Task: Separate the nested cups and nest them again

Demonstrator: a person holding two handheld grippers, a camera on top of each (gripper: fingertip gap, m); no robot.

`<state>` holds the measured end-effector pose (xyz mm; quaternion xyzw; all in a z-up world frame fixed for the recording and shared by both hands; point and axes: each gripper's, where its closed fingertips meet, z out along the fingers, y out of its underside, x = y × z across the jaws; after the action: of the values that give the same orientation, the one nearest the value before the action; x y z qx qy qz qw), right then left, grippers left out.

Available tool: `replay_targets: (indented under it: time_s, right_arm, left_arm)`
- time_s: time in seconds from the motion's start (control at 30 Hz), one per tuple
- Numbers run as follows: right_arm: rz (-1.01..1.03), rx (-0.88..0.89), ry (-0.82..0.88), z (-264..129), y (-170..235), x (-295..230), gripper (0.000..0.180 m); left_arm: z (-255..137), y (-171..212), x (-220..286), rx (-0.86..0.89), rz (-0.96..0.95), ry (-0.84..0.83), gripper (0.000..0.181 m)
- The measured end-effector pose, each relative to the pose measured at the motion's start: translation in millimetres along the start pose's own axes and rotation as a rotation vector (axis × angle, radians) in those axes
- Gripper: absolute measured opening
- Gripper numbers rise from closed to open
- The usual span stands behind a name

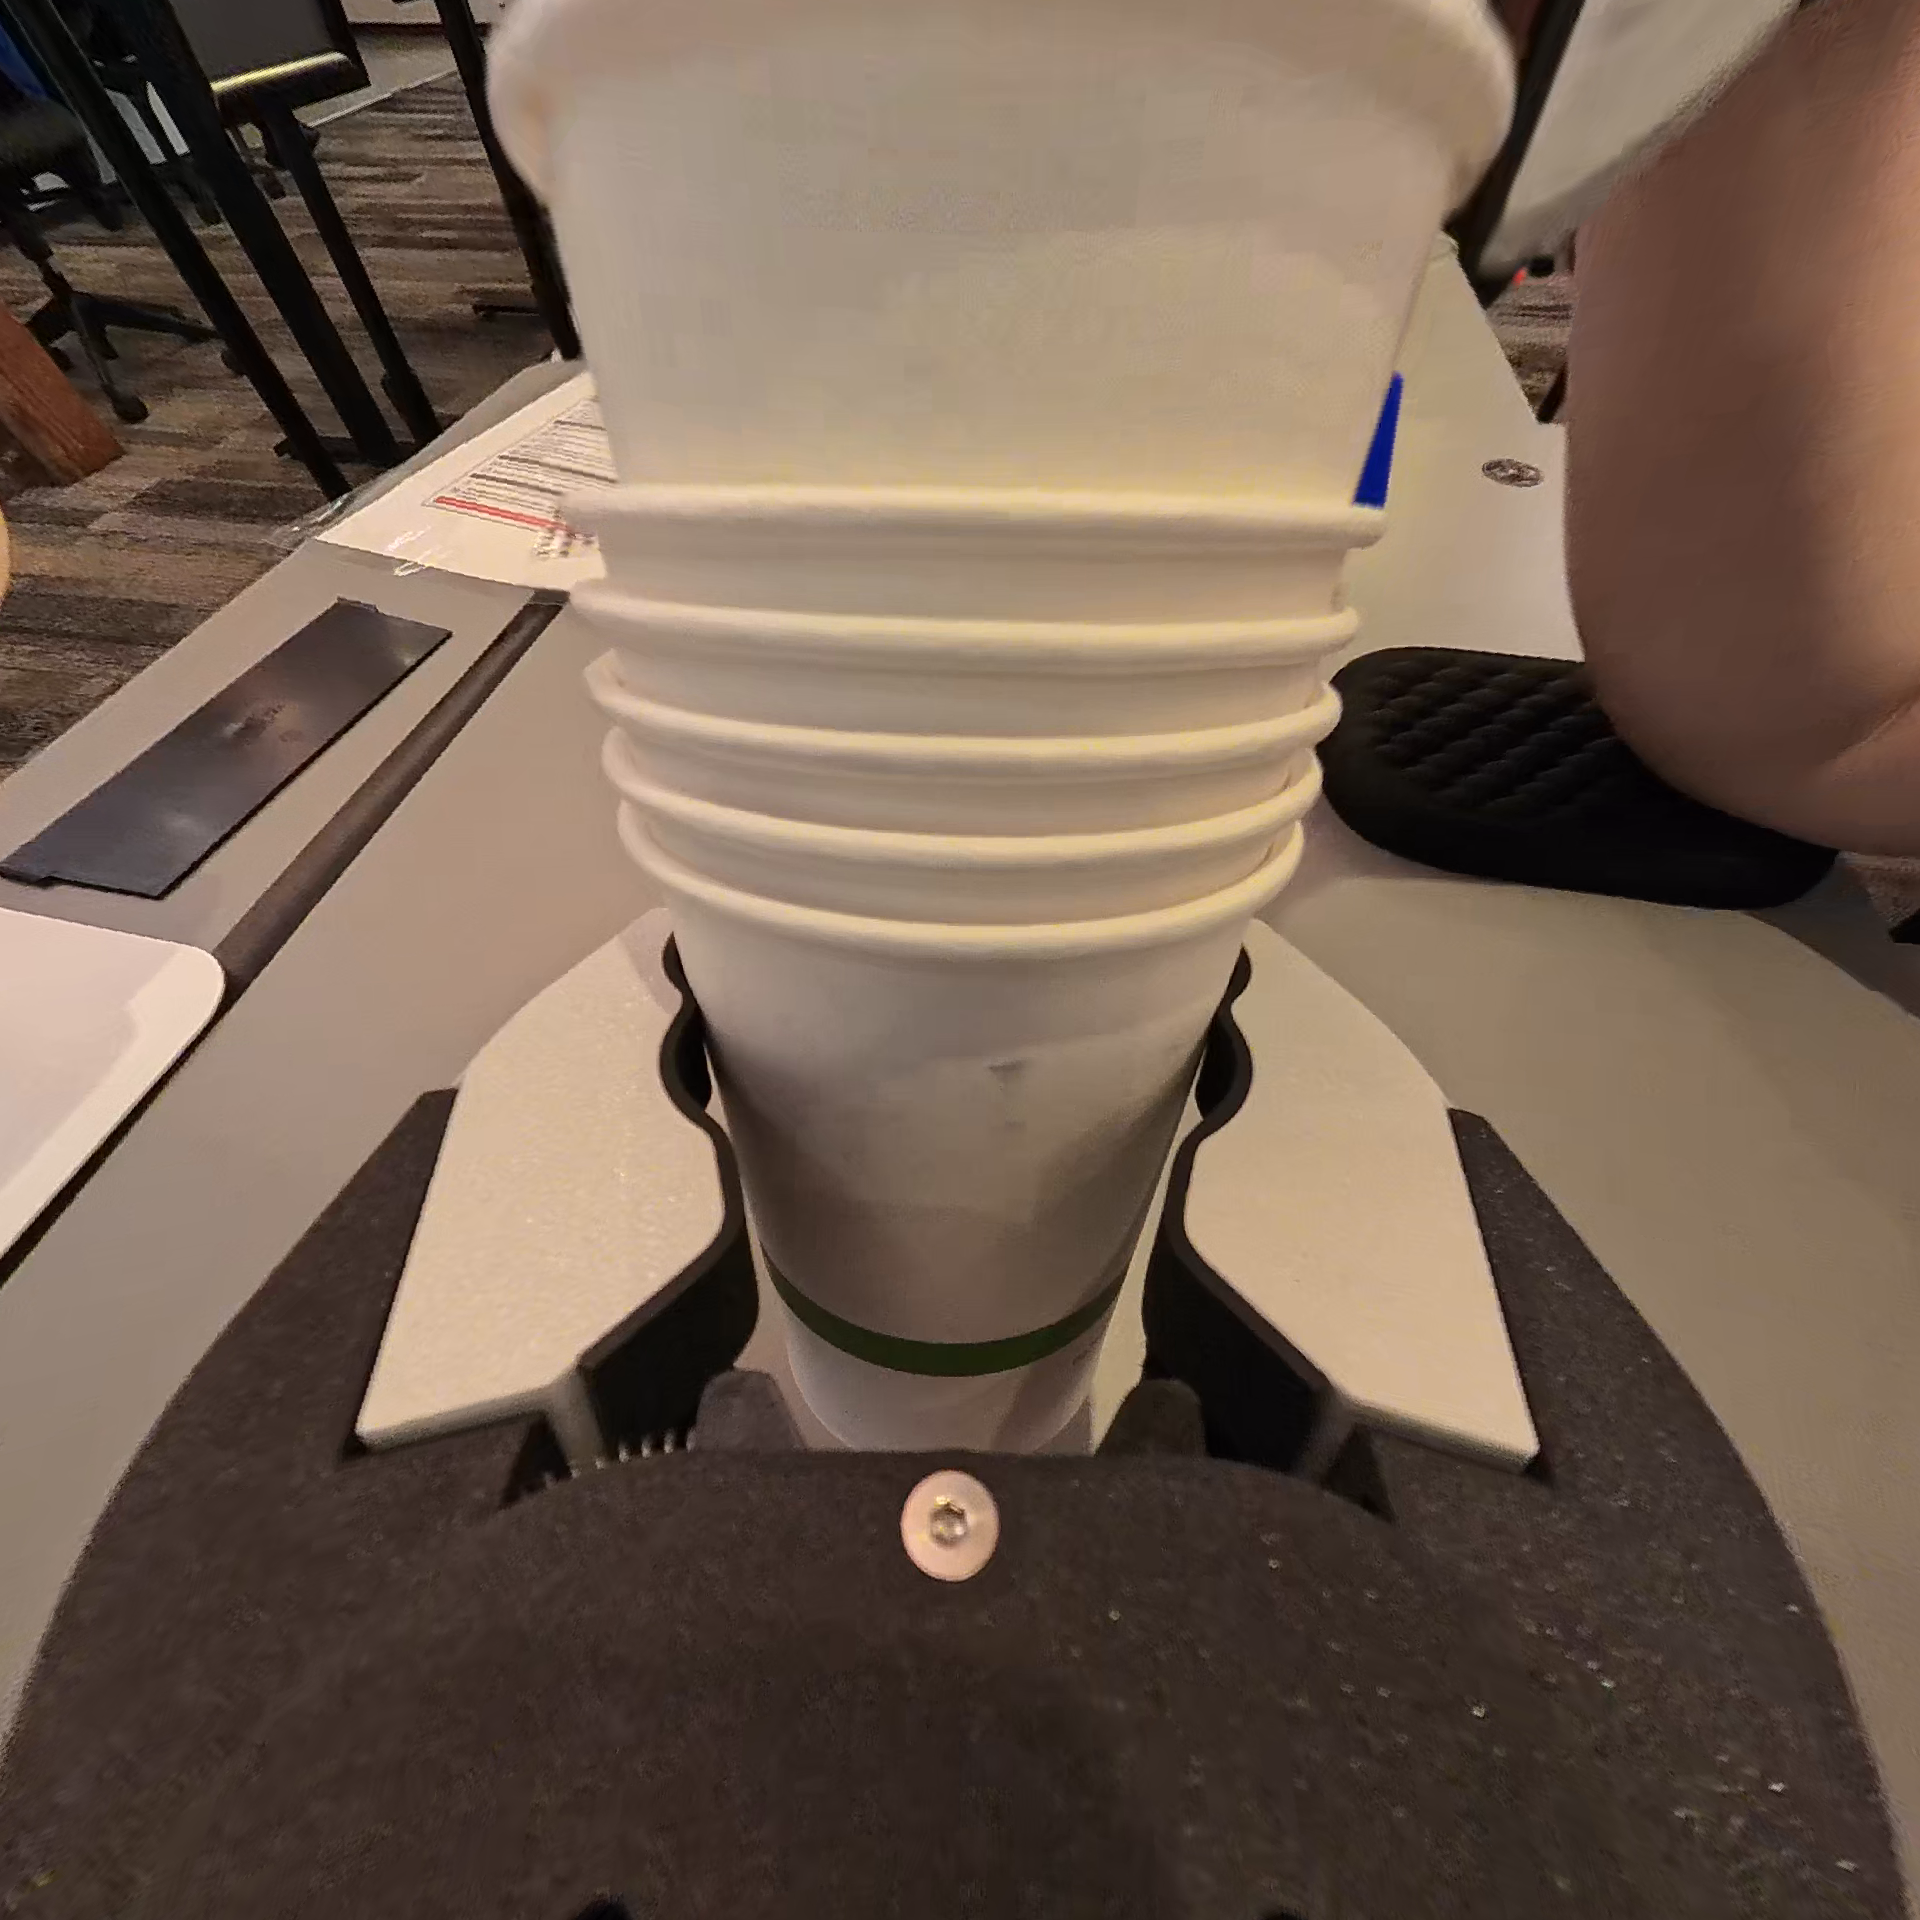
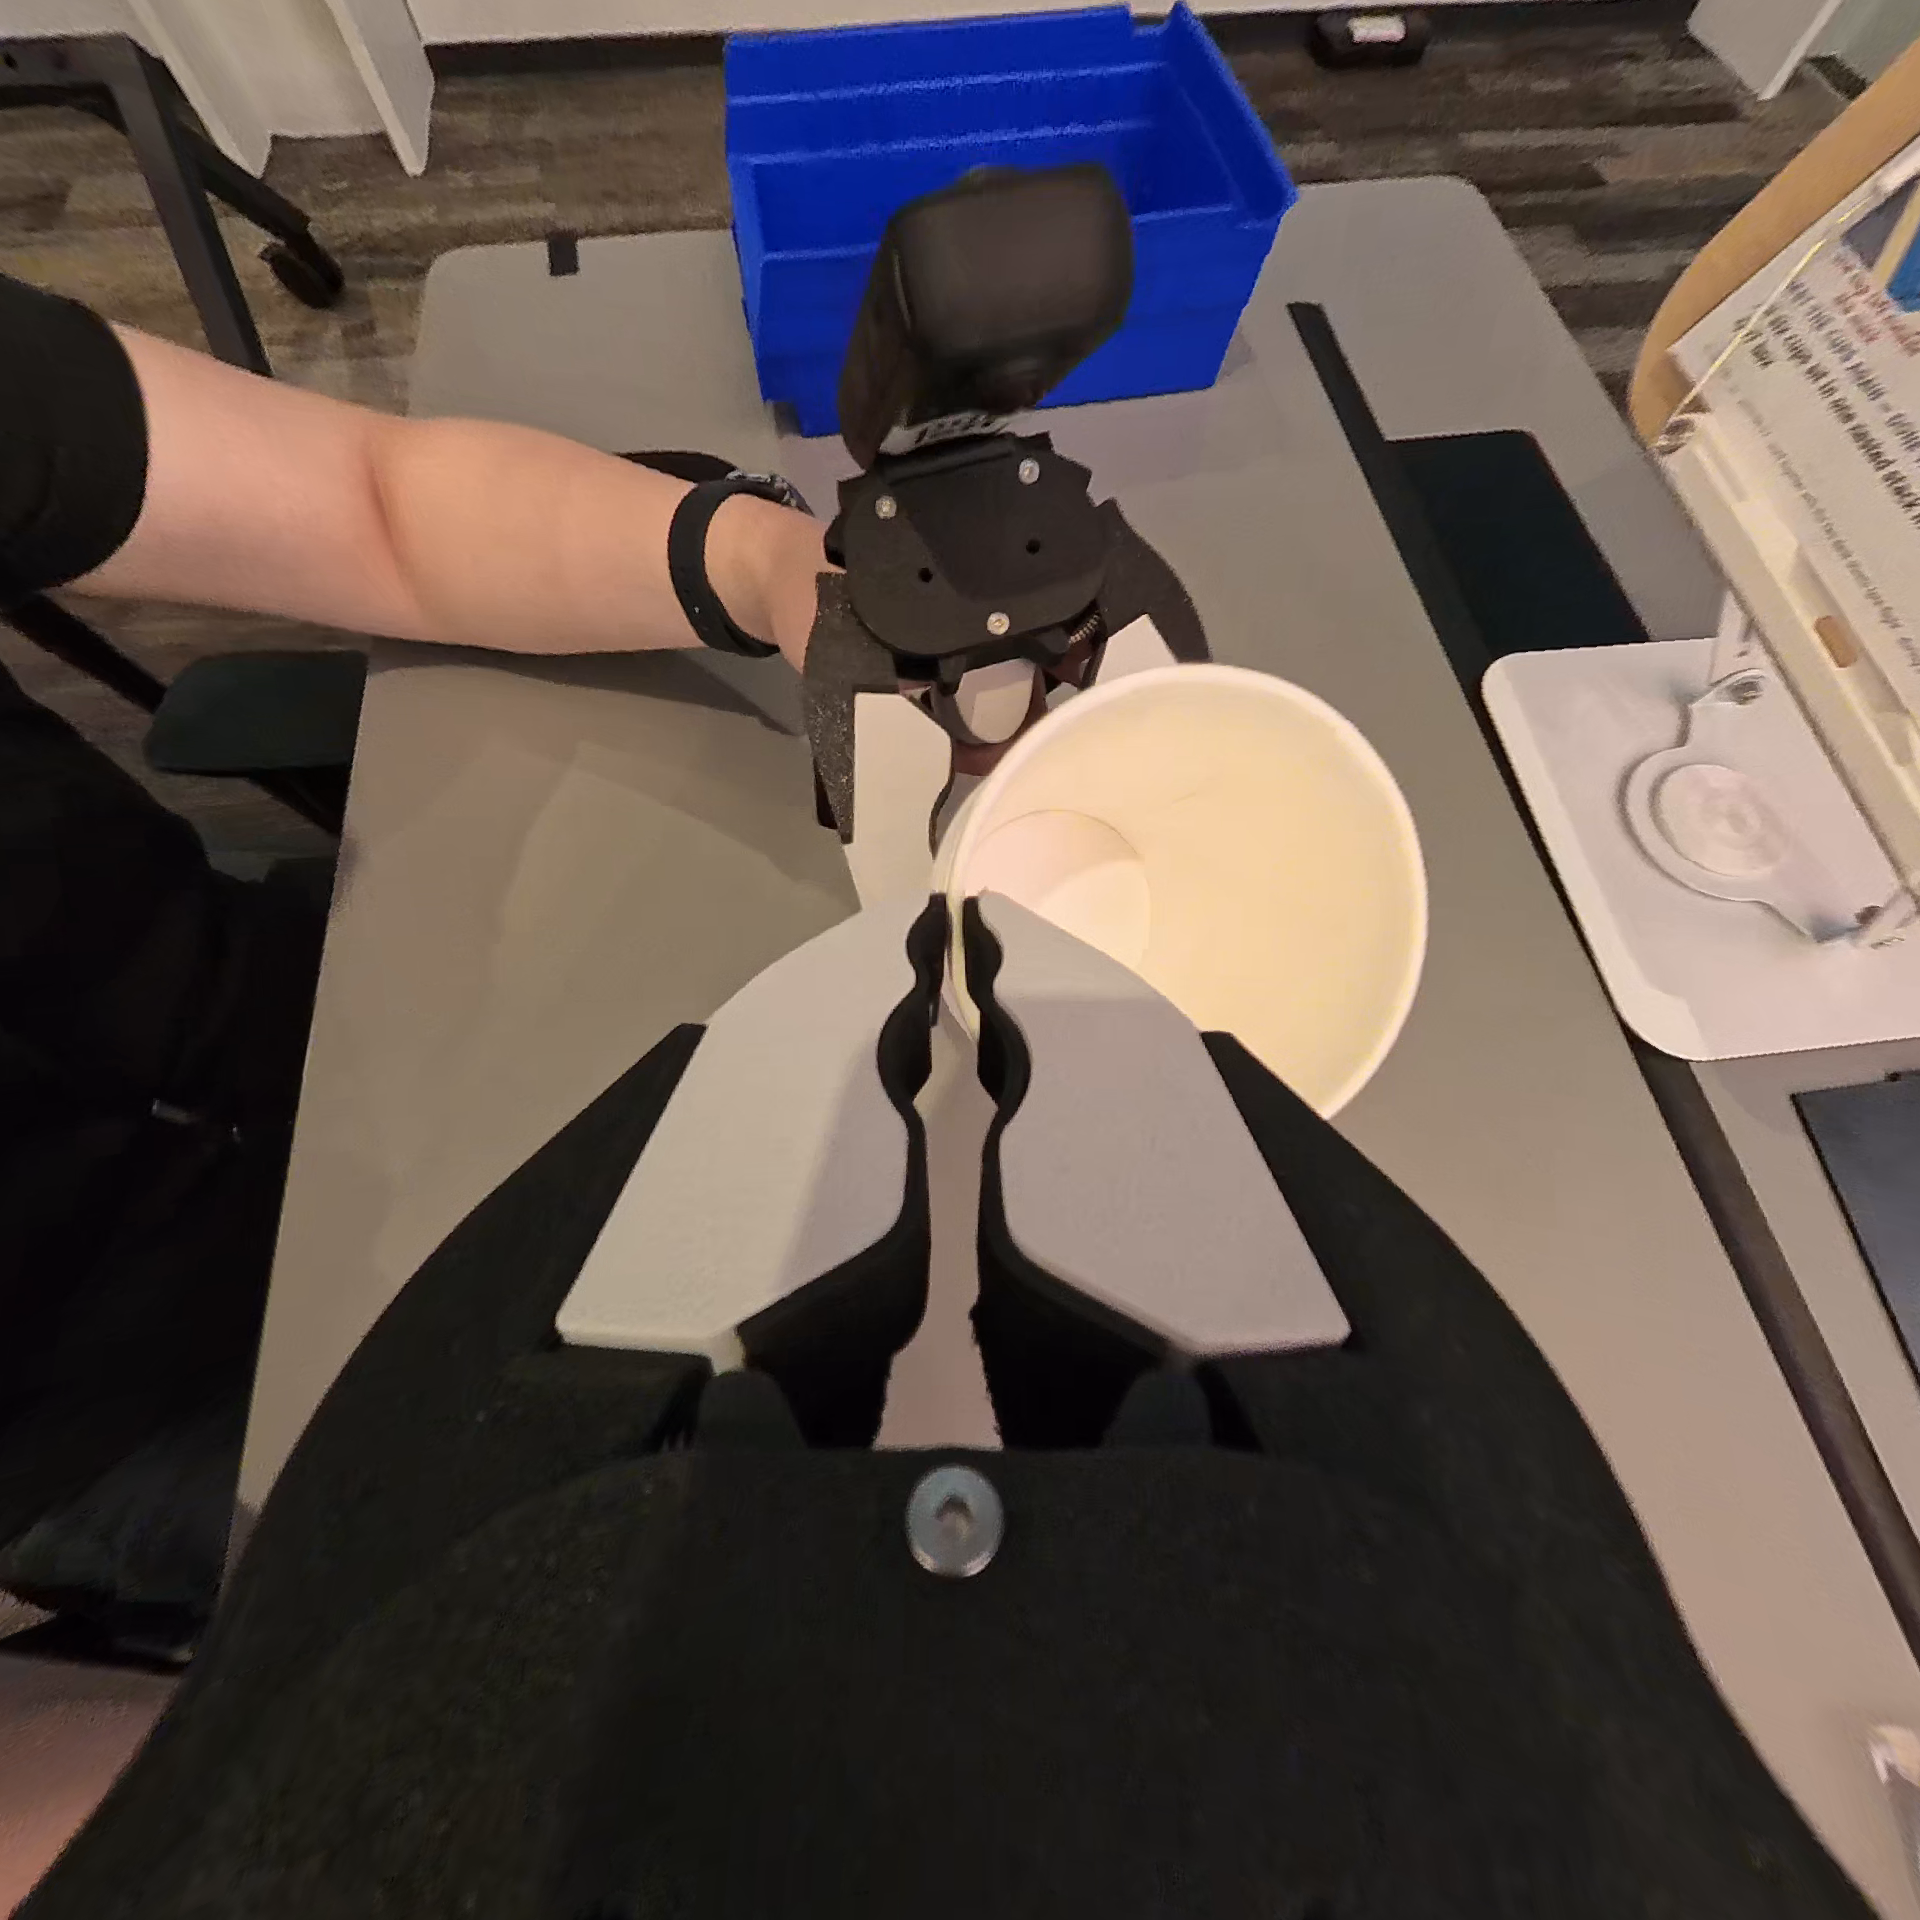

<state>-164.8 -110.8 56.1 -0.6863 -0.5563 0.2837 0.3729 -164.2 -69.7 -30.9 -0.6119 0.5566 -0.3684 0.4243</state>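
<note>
Your left gripper clamps the nested stack by its lowest cup. Your right gripper, nearly closed, pinches the top cup by its rim wall. Judged step: top cup partway in the stack, seating or lifting unclear. Next: move straight along the stack axis.

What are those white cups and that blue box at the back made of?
The cups look like matte white paper: thin rolled rims, a slightly scuffed wall, one with a printed green band. The top cup shows a cream, faintly glossy lining, perhaps a coating. The blue bin looks like moulded plastic: smooth, uniform colour, stiff ribbed walls.
</note>
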Motion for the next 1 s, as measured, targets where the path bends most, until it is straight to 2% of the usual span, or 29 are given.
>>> replay_targets:
  time_s: [0.17,0.67,0.87,1.0]
  right_arm:
    - [0.011,0.045,0.049,-24.1,-21.5,6.9,0.002]
    - [0.031,-0.079,0.175,-87.6,-81.6,5.9,0.002]
    - [0.06,-0.122,0.27,-119.7,-82.3,5.3,0.002]
    - [0.119,-0.174,0.367,-150.2,-60.4,15.3,0.002]
  left_arm:
    - [-2.8,-7.8,0.5,0.053,-0.039,0.023,0.093]
    - [-10.8,-17.4,0.6,0.115,-0.099,0.06,0.093]
    - [-9.8,-15.8,0.5,0.12,-0.119,0.071,0.093]
    - [-9.0,-14.4,0.7,0.118,-0.126,0.077,0.093]
